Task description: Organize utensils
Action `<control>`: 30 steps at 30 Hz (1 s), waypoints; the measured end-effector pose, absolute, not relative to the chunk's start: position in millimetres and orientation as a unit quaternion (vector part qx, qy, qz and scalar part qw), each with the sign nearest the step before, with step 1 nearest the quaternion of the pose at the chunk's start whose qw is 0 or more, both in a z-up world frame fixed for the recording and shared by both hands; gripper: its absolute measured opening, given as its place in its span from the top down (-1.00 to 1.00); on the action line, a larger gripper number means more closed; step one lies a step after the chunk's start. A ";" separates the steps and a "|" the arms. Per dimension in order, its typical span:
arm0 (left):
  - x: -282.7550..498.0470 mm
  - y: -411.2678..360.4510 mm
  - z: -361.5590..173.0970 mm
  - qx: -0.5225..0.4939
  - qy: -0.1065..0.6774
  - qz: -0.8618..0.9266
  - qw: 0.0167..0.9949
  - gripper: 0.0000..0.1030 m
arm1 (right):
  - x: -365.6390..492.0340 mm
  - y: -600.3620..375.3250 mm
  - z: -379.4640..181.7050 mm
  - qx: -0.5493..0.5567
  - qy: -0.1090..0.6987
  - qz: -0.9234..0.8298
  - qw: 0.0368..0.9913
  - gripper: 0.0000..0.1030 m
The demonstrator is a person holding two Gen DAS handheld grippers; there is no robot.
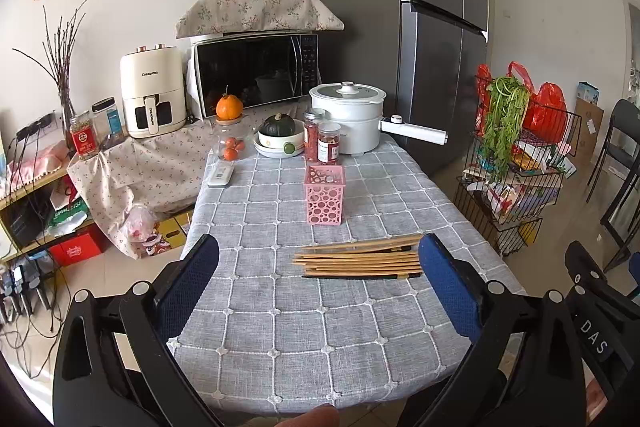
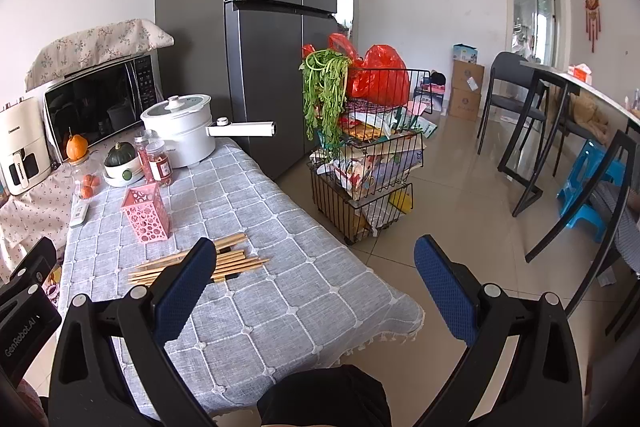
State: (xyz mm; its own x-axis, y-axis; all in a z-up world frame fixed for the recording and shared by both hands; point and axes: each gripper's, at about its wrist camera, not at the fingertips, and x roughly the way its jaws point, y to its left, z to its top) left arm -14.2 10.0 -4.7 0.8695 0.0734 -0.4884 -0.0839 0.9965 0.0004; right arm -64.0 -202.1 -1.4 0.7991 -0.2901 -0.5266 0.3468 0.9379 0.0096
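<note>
Several wooden chopsticks (image 1: 360, 259) lie in a loose pile on the grey checked tablecloth (image 1: 304, 339). A pink perforated holder (image 1: 325, 200) stands upright behind them, empty as far as I can see. My left gripper (image 1: 318, 259) is open and empty, held above the table's near end, with the pile just ahead between its blue pads. In the right wrist view the chopsticks (image 2: 240, 261) and the holder (image 2: 147, 215) lie to the left. My right gripper (image 2: 316, 259) is open and empty, over the table's right edge and the floor.
At the far end stand a white electric pot (image 1: 347, 115), two red jars (image 1: 323, 142), a bowl with a green squash (image 1: 280, 137), a jar with oranges (image 1: 231, 143) and a remote (image 1: 220, 174). A wire rack cart (image 2: 366, 155) and fridge (image 2: 264, 27) stand right of the table.
</note>
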 end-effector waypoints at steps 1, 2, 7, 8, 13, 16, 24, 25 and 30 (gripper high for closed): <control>-13.9 9.6 -4.5 -0.010 0.252 0.041 0.967 -0.86 | -64.0 -202.0 -1.4 0.053 0.268 -0.168 0.947 -0.87; -13.7 9.5 -4.4 -0.010 0.252 0.041 0.967 -0.86 | -63.9 -201.8 -1.4 0.052 0.268 -0.169 0.947 -0.87; -13.1 9.7 -4.3 -0.010 0.253 0.041 0.967 -0.86 | -63.8 -201.8 -1.8 0.053 0.270 -0.169 0.947 -0.87; -12.7 9.0 -4.0 -0.010 0.253 0.040 0.966 -0.86 | -63.4 -201.5 -1.9 0.053 0.270 -0.169 0.946 -0.87; -13.7 12.6 -8.0 -0.009 0.258 0.040 0.965 -0.86 | -61.2 -203.2 -2.7 0.058 0.274 -0.167 0.945 -0.87; -7.3 19.9 -17.5 -0.005 0.275 0.034 0.961 -0.86 | -55.6 -212.2 -6.3 0.093 0.282 -0.149 0.943 -0.87; 85.2 41.0 -65.3 -0.045 0.422 -0.073 0.903 -0.86 | 1.0 -266.3 -52.8 0.296 0.342 -0.041 0.891 -0.87; 98.4 39.3 -71.3 -0.048 0.435 -0.092 0.894 -0.86 | 9.8 -271.6 -60.7 0.305 0.352 -0.041 0.884 -0.87; 160.4 -5.6 -91.4 -0.028 0.468 -0.208 0.858 -0.87 | 52.0 -294.1 -107.6 0.334 0.410 -0.052 0.847 -0.87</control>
